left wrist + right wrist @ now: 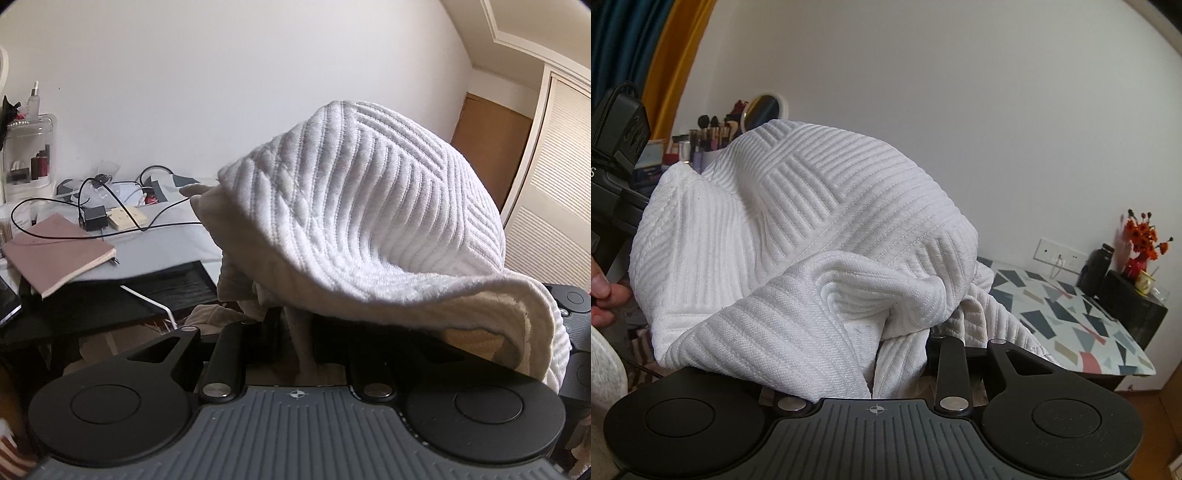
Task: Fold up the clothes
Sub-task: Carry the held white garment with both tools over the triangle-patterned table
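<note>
Garment [369, 206] raised off table [1071, 317], draped over both grippers, bunched. Thick ribbed knit: soft, bulky, likely weighty; take hems, not mid-folds. Left gripper [295, 332] and right gripper [905, 350] buried in cloth; you can't tell jaw gap. Notebook [59, 251], cables [110, 199] near left; vase [1141, 258] far right.

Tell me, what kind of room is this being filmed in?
Most likely a bedroom or dressing corner at home: makeup brushes and a round mirror stand by the wall, a slatted closet door fills one side, and a white garment is being handled.
</note>
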The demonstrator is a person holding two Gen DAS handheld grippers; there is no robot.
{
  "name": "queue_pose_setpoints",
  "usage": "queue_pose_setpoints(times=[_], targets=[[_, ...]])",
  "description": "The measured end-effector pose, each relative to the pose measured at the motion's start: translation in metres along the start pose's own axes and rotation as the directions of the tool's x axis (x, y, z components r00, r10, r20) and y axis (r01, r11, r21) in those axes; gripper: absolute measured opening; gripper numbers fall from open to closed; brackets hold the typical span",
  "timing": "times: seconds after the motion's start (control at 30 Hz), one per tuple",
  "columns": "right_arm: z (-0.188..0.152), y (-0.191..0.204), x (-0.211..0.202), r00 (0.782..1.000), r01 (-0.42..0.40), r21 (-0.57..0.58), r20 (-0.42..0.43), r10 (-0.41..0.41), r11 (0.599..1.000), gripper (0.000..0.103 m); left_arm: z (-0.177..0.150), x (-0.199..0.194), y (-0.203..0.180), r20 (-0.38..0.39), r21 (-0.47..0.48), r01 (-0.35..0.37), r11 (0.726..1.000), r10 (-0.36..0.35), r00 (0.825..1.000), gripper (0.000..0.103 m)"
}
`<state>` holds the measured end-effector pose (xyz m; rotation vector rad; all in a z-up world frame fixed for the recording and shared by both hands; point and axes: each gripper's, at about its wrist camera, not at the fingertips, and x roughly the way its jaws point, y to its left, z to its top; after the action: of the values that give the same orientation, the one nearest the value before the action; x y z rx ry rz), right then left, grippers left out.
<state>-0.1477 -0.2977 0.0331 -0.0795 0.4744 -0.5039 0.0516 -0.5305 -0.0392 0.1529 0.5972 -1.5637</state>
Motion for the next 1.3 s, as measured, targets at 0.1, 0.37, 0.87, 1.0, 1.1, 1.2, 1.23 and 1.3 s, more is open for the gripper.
queue_pose_setpoints(times=[0.1,0.37,0.87,1.0,1.1,1.2,1.23,1.3], targets=[[0.022,0.026,0.065,1.0,-0.009,0.004,-0.008,0.009,1.0,0.029,0.008,0.012,0.023,-0.013,-0.005,-0.008,1.0,0.008,1.0,0.015],[0.055,0.062,0.164,0.999,-0.047,0.012,-0.019,0.047,0.999,0.029,0.027,0.049,0.061,-0.046,-0.03,-0.039,0.999,0.038,0.998,0.015],[-0.022,-0.137,0.193,0.997,-0.025,0.095,-0.074,0.032,0.995,0.029,0.069,0.248,-0.046,-0.148,0.003,-0.022,1.0,0.022,0.989,0.015],[-0.051,-0.23,0.194,0.996,-0.004,0.106,-0.093,0.014,0.994,0.029,0.092,0.328,-0.119,-0.181,0.01,0.017,1.0,-0.015,0.983,0.015],[-0.066,-0.308,0.188,0.995,0.016,0.112,-0.099,-0.005,0.994,0.029,0.115,0.38,-0.174,-0.177,0.036,0.043,0.998,-0.036,0.984,0.015],[-0.076,-0.378,0.184,0.995,0.036,0.112,-0.098,-0.025,0.993,0.029,0.129,0.418,-0.21,-0.182,0.065,0.07,0.995,-0.057,0.982,0.015],[-0.078,-0.397,0.185,0.995,0.043,0.113,-0.096,-0.032,0.993,0.029,0.131,0.428,-0.215,-0.19,0.065,0.075,0.995,-0.061,0.98,0.015],[-0.084,-0.428,0.186,0.995,0.059,0.129,-0.092,-0.048,0.99,0.028,0.136,0.447,-0.223,-0.206,0.066,0.085,0.994,-0.07,0.976,0.015]])
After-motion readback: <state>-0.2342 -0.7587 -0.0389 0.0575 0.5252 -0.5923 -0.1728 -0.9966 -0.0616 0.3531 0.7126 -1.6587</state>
